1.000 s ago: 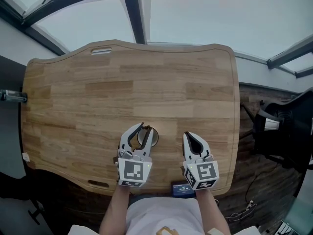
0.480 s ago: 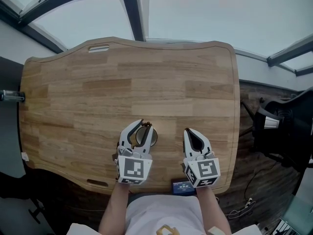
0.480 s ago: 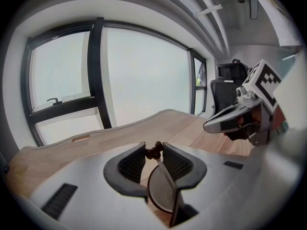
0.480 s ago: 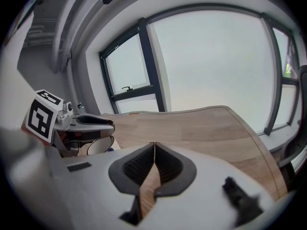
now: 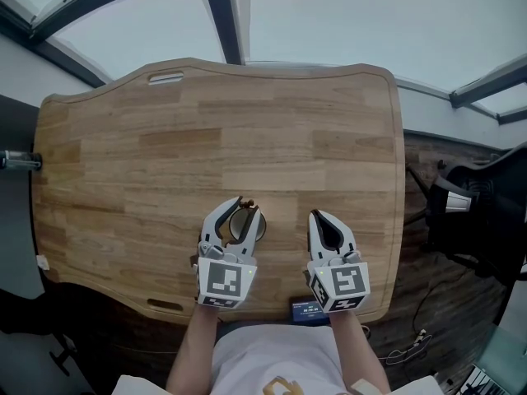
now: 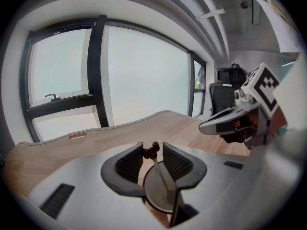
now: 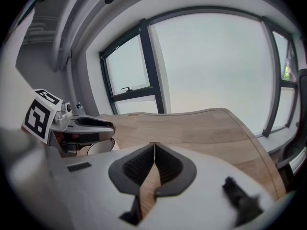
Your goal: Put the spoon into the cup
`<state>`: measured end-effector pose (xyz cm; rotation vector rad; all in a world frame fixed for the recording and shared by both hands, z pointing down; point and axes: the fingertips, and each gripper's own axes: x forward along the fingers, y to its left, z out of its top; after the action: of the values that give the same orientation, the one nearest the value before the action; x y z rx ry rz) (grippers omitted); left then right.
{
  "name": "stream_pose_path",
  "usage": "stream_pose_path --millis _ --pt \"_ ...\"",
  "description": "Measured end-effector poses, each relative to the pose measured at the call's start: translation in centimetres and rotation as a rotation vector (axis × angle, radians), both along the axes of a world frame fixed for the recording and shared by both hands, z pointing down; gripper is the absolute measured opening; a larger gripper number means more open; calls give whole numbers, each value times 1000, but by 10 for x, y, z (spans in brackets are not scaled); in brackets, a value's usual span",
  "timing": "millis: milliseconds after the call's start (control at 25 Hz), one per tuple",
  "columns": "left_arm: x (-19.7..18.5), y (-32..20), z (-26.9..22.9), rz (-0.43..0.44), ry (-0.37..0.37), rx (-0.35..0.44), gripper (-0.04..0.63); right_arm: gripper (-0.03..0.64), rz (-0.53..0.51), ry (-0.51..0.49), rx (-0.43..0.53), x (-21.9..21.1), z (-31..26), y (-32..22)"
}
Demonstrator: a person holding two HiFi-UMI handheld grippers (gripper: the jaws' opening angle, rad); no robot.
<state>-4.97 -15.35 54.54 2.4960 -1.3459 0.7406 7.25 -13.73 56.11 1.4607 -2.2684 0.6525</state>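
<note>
A round metal cup (image 5: 244, 232) stands on the wooden table (image 5: 247, 122) near its front edge. A thin spoon (image 6: 157, 166) leans in the cup (image 6: 154, 196), its dark knobbed end rising between the tips of my left gripper (image 6: 152, 153). That gripper (image 5: 248, 207) hovers over the cup, jaws slightly apart around the spoon's end, and I see no firm grip. To the right of the cup, my right gripper (image 5: 316, 215) is shut and holds nothing (image 7: 154, 145). The bowl of the spoon is hidden inside the cup.
A small dark device (image 5: 306, 311) lies at the table's front edge between my arms. A black office chair (image 5: 473, 212) stands off the table's right side. Bare wood stretches away toward the windows, with a slot cutout (image 5: 166, 78) at the far left.
</note>
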Motion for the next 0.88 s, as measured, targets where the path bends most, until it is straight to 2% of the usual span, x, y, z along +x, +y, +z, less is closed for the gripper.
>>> stream_pose_path --millis 400,600,880 --pt "-9 10 -12 -38 73 -12 127 32 -7 2 49 -20 -24 4" --pt "-17 17 -26 -86 130 4 127 32 42 -3 73 -20 -40 11" --pt "-25 34 -53 -124 168 59 40 32 37 26 134 -29 -68 32"
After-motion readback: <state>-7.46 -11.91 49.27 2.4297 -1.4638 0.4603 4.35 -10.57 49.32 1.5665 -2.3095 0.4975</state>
